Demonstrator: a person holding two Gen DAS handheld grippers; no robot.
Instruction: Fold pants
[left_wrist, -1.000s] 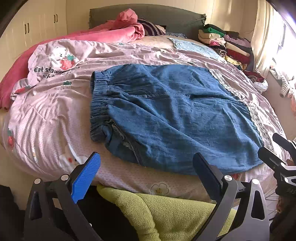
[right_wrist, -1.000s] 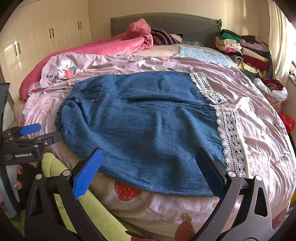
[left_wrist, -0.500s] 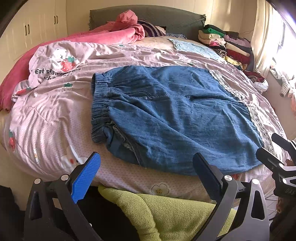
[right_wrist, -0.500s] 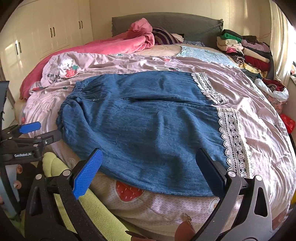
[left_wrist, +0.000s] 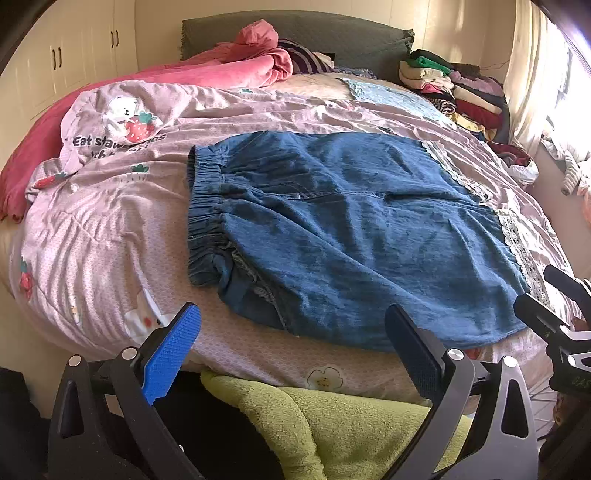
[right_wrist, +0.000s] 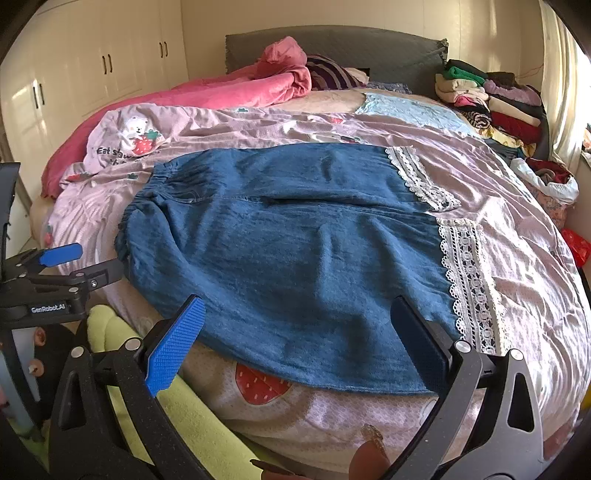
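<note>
Left wrist view: the denim pants (left_wrist: 354, 236) lie spread flat on the bed's pink strawberry quilt (left_wrist: 103, 236), elastic waistband to the left, lace hems to the right. Left gripper (left_wrist: 291, 347) and right gripper (right_wrist: 299, 336) both hover at the near edge, fingers wide open, holding nothing.

A bed (right_wrist: 535, 258) with a lilac strawberry-print cover carries blue denim pants (right_wrist: 295, 258) mid-frame, a pink blanket (right_wrist: 229, 92) upper left, and stacked clothes (right_wrist: 491, 107) upper right.
</note>
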